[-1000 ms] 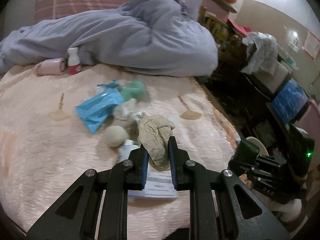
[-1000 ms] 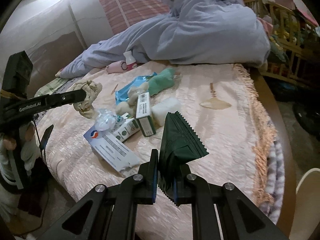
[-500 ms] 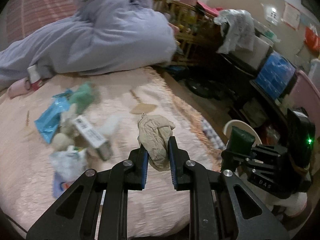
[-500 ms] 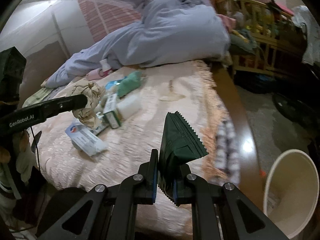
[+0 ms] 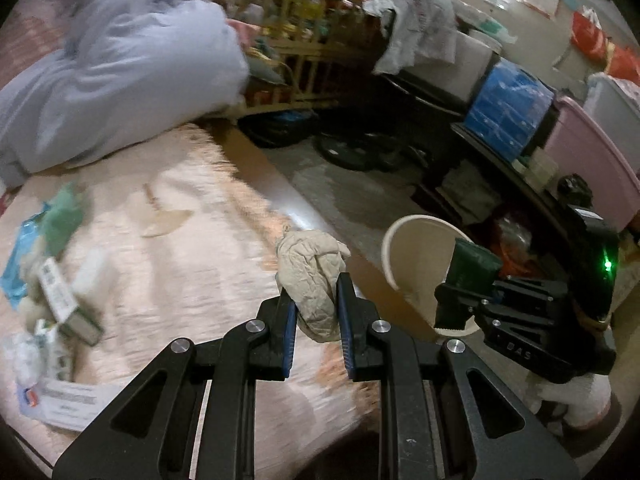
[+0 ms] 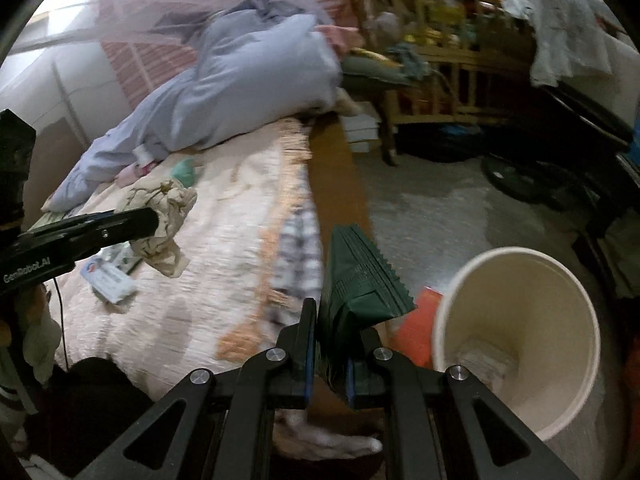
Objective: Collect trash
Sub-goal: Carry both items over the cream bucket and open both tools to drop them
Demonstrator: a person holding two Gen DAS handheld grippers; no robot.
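My left gripper is shut on a crumpled beige paper wad and holds it above the bed's right edge; it also shows in the right wrist view. My right gripper is shut on a dark green serrated packet, held in the air just left of a cream waste bin on the floor. In the left wrist view the packet sits in front of the bin. Some paper lies in the bin's bottom.
More trash lies on the pink bedspread: a blue wrapper, a green bundle, a small box, a printed card. A grey duvet heaps at the back. Shelves and crates line the right side.
Both grippers have swung right, off the bed toward the floor, each still holding its item. The bin has come much closer in the right wrist view.
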